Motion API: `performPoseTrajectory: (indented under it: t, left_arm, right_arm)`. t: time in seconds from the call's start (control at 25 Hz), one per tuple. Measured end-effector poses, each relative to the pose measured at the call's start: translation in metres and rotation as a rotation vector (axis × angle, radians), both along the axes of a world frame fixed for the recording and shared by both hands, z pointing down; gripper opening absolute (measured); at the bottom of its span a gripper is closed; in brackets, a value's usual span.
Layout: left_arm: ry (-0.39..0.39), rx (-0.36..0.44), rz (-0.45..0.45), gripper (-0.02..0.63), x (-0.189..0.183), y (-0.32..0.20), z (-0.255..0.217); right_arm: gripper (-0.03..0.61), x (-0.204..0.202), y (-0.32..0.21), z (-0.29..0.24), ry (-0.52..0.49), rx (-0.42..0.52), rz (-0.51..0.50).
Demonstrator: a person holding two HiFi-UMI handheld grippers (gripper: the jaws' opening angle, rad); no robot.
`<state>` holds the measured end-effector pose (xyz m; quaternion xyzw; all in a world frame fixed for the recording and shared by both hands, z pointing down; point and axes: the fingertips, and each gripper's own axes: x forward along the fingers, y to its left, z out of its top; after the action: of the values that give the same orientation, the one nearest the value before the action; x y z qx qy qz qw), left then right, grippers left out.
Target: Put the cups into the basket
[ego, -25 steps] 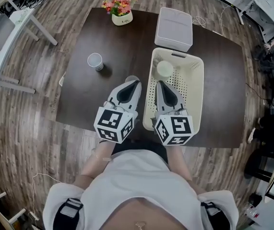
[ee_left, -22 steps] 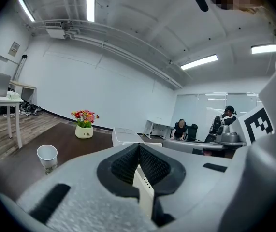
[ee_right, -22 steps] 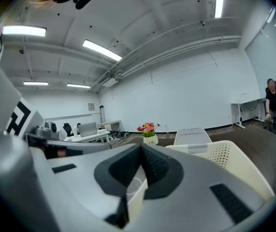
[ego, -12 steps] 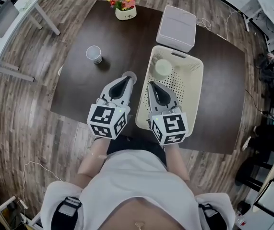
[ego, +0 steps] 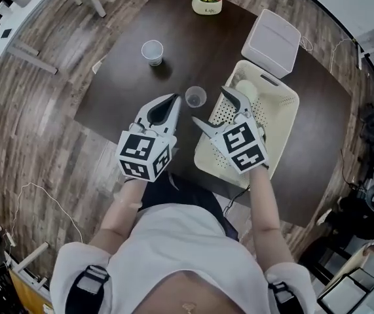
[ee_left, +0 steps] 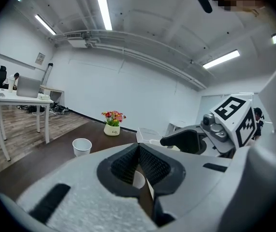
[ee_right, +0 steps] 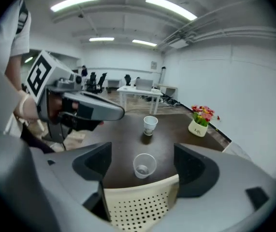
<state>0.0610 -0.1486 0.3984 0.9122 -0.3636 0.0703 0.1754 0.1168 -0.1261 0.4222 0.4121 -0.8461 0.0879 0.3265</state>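
Head view: dark desk (ego: 128, 77), with a cream perforated basket (ego: 283, 126) on its 3 o'clock half.

Right gripper (ego: 213, 104) hangs over the basket's 9 o'clock rim. Its jaws are spread wide and have just been opening. They pinch nothing; only the rim shows low between them.

Left gripper (ego: 172, 101) sits alongside at 9 o'clock, jaws pressed together and empty.

Clear cup (ego: 195, 97) stands upright on the desk, mouth up, just outside the basket. It is at 3 o'clock of the left tips and at 10 o'clock of the right gap.

Right gripper view: the clear cup is dead ahead at 12 o'clock, past the rim and centred on the gap.

Judgement: the right hand is better placed. It should reach forward and close across the cup's wall.

White cup (ego: 152, 51) is at 11 o'clock, well apart. One pale cup (ego: 247, 89) is already inside the basket's far end.
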Motion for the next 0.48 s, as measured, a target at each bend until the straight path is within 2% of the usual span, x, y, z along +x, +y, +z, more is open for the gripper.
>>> performPoseTrajectory:
  t: [0.08, 0.16, 0.48]
  left_arm:
    - [0.003, -0.004, -0.007, 0.009, -0.011, -0.004, 0.001]
    - [0.007, -0.015, -0.007, 0.009, -0.02, -0.006, 0.004]
    - [0.033, -0.082, 0.039, 0.009, -0.035, -0.016, 0.025]
  right_arm:
    - [0.38, -0.006, -0.008, 0.007, 0.124, -0.041, -0.106]
    - [0.38, -0.014, -0.015, 0.012, 0.19, -0.084, -0.18]
    - [0.379, -0.026, -0.02, 0.057, 0.374, -0.278, -0.315]
